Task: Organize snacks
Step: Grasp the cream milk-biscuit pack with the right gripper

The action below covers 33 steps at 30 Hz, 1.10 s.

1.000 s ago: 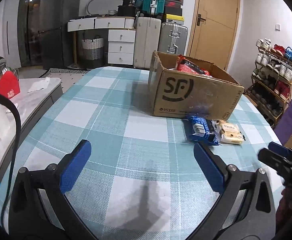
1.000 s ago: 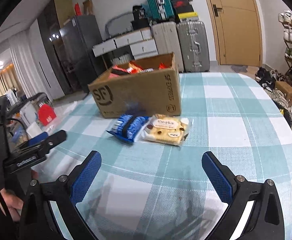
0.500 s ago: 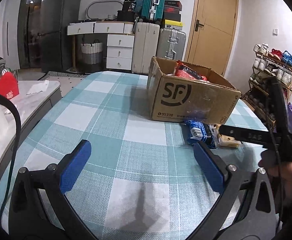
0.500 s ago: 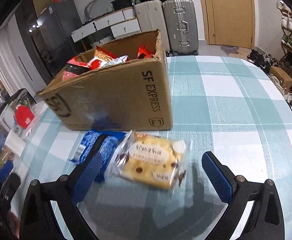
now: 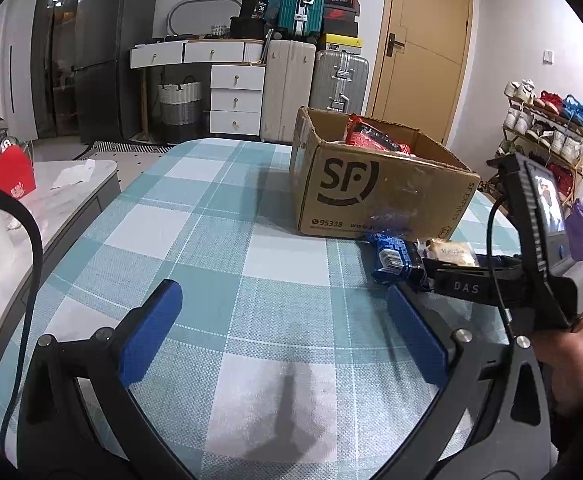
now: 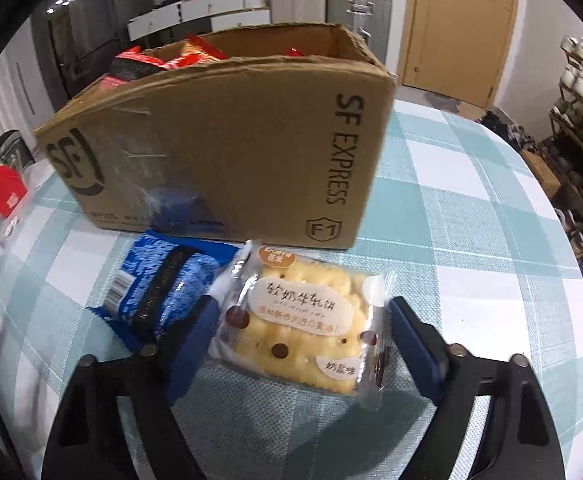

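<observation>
A brown SF Express cardboard box (image 5: 383, 184) (image 6: 227, 152) stands on the checked table with red snack packs (image 5: 371, 138) inside. In front of it lie a blue snack pack (image 6: 159, 292) (image 5: 395, 258) and a clear pack of yellow biscuits (image 6: 303, 320) (image 5: 449, 248). My right gripper (image 6: 311, 344) is open, its fingers either side of the biscuit pack, not closed on it. My left gripper (image 5: 287, 328) is open and empty over bare tablecloth, left of the packs. The right gripper's body (image 5: 531, 248) shows in the left wrist view.
The teal checked tablecloth (image 5: 211, 240) covers a rounded table. A low grey side table (image 5: 51, 200) with a red bag (image 5: 13, 174) stands left. A shoe rack (image 5: 547, 128) stands right. Suitcases, drawers and a door line the back wall.
My right gripper has moved forward and down to the biscuit pack, which now sits between its fingers. The left gripper has barely moved.
</observation>
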Each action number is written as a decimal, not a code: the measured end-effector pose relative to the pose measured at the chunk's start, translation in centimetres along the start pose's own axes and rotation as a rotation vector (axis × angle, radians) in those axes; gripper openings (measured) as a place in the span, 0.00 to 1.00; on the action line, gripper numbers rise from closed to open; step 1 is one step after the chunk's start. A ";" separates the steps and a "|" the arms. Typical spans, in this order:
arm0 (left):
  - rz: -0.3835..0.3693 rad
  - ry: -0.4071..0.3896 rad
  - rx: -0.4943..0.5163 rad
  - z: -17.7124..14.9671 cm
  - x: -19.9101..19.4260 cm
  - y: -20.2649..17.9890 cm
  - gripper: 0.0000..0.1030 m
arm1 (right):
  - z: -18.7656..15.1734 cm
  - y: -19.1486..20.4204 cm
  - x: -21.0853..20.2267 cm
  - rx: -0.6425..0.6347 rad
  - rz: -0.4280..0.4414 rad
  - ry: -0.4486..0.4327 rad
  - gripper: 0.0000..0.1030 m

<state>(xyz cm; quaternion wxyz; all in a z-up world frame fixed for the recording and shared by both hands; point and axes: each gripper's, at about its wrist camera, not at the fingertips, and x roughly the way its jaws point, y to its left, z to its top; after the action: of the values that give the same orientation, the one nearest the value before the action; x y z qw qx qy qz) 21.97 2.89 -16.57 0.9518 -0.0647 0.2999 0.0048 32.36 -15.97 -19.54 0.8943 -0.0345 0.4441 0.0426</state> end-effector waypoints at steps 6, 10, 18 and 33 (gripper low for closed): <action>-0.002 -0.018 0.005 -0.2 -0.4 -0.1 0.99 | -0.2 -1.5 -0.7 0.063 0.055 -0.021 0.65; 0.001 -0.021 -0.005 -0.2 -0.4 0.1 0.99 | -1.1 -2.4 -1.6 0.087 0.087 -0.024 0.65; 0.011 -0.010 0.005 -0.2 -0.3 0.0 0.99 | -4.3 -4.1 -5.2 0.141 0.156 -0.086 0.65; 0.076 0.061 0.081 -0.3 1.4 -1.3 0.99 | -8.6 -4.8 -11.0 0.127 0.315 -0.300 0.65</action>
<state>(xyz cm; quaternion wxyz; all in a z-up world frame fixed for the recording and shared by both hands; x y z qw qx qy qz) 23.05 1.54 -17.46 0.9431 -0.0147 0.3310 0.0267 19.44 -22.07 -15.85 0.9330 0.0983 0.3078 0.1585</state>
